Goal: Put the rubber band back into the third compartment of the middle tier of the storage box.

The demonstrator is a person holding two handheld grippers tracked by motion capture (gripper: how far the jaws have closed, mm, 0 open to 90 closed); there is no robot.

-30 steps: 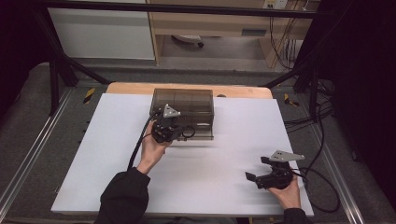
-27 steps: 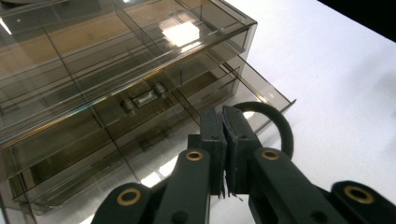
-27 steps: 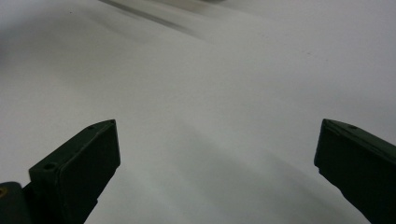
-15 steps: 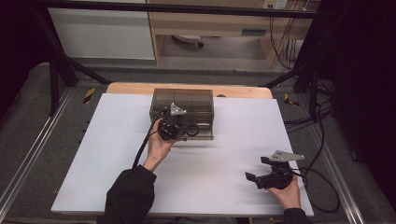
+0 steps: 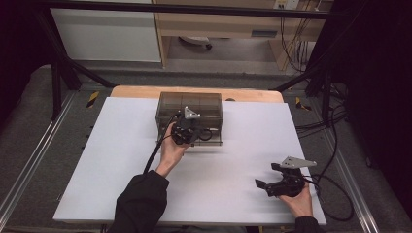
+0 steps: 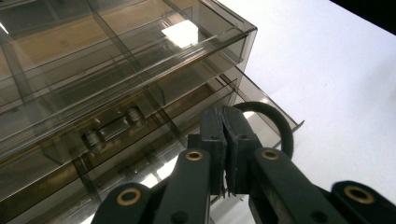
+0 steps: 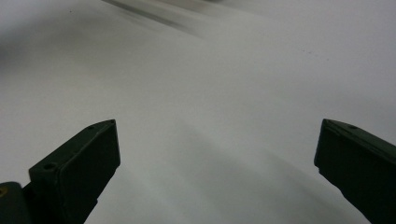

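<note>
The left gripper (image 6: 227,154) was closed empty before the drawer box (image 5: 189,109); the right gripper (image 5: 268,177), well right of it, gaped open.

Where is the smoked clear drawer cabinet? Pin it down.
In the high view, the drawer cabinet stands at the far middle of the white table, directly beyond the left hand-held gripper.

The high view is looking forward and down over the whole table (image 5: 121,160). Each gripper view is peering closely along its own jaws, both sharing that white surface.
</note>
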